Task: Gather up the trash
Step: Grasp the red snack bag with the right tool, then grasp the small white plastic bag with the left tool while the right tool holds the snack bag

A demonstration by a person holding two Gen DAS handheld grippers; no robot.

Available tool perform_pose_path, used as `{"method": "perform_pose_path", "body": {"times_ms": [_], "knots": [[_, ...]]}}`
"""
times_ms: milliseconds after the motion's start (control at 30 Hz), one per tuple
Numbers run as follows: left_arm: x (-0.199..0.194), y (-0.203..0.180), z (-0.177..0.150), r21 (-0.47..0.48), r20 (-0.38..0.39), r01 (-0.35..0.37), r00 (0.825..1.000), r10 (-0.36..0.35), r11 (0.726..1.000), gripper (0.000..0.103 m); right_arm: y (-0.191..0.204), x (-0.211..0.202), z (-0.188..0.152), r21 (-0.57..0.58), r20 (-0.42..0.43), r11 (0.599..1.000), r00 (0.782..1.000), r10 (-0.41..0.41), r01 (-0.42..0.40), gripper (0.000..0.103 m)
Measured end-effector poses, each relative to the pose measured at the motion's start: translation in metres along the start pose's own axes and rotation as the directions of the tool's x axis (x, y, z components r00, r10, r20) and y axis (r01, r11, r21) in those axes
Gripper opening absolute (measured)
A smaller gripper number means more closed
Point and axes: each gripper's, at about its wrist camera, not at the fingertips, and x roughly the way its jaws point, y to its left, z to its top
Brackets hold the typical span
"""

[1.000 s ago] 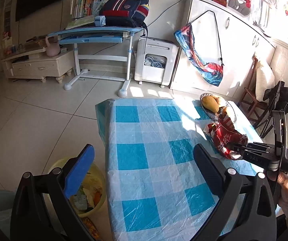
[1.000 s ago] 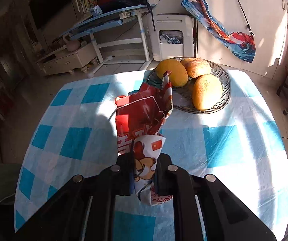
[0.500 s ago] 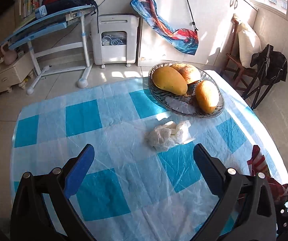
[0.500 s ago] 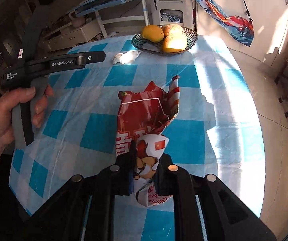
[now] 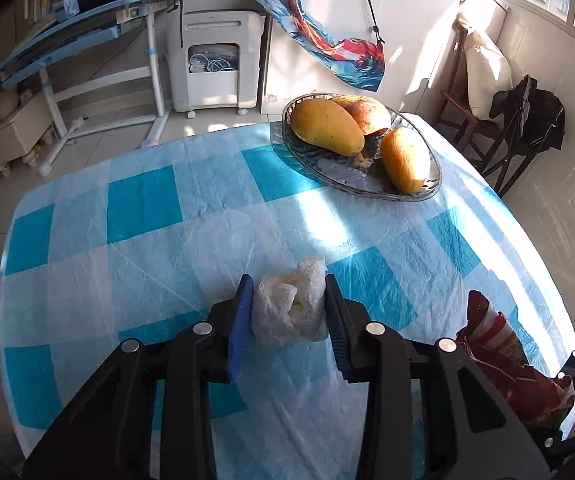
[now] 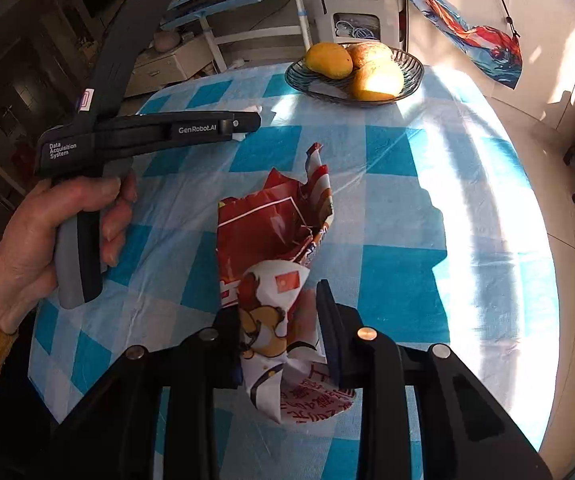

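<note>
My left gripper (image 5: 289,298) is closed around a crumpled white plastic wad (image 5: 289,308) lying on the blue checked tablecloth (image 5: 147,200); both pads touch its sides. My right gripper (image 6: 279,320) holds a red and white snack wrapper (image 6: 271,240) above the table, though its jaws now stand wider than before. The wrapper also shows at the lower right of the left wrist view (image 5: 503,352). The left gripper's body (image 6: 147,132) and the hand holding it show in the right wrist view.
A glass bowl (image 5: 427,188) with three mangoes (image 5: 327,128) stands at the table's far side. Behind are a blue desk (image 5: 87,28), a white shredder (image 5: 215,64), white cabinets and a chair with a black bag (image 5: 527,112).
My left gripper swung from the floor bin to the table, reached the white wad and closed on it. My right gripper drew back with the wrapper and its jaws spread slightly.
</note>
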Motion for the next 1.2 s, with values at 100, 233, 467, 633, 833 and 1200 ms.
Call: {"method": "perform_pose_path", "body": {"times_ms": [100,233,467,633,833,1200], "knots": [[-0.031,0.018,-0.037,0.005,-0.016,-0.012,1.000,0.012,1.000,0.034,0.016,0.002,-0.002,-0.033,-0.009,0.999,1.000,0.010,-0.010,0.030],[-0.073,0.037,-0.088,-0.003,-0.052,-0.040,0.998,0.040,0.999,0.034,0.036,0.004,-0.005,-0.055,-0.016,0.998,0.999,0.031,-0.031,0.029],[-0.114,0.040,-0.140,-0.003,-0.047,-0.060,0.997,0.060,0.998,0.045,0.059,0.007,-0.013,-0.041,-0.028,0.997,0.998,0.058,-0.059,0.029],[-0.123,0.040,-0.157,0.012,-0.010,-0.085,0.996,0.085,0.996,0.065,0.057,-0.001,-0.023,0.003,0.001,0.999,0.999,0.038,-0.038,0.036],[-0.134,0.045,-0.149,-0.003,0.033,-0.097,0.995,0.097,0.995,0.075,0.061,-0.001,-0.025,0.024,0.029,0.999,0.999,0.032,-0.032,0.045],[-0.129,0.037,-0.144,0.044,0.041,-0.112,0.993,0.110,0.993,0.080,0.067,0.007,-0.018,0.004,0.034,0.999,0.999,0.034,-0.034,0.046]]}}
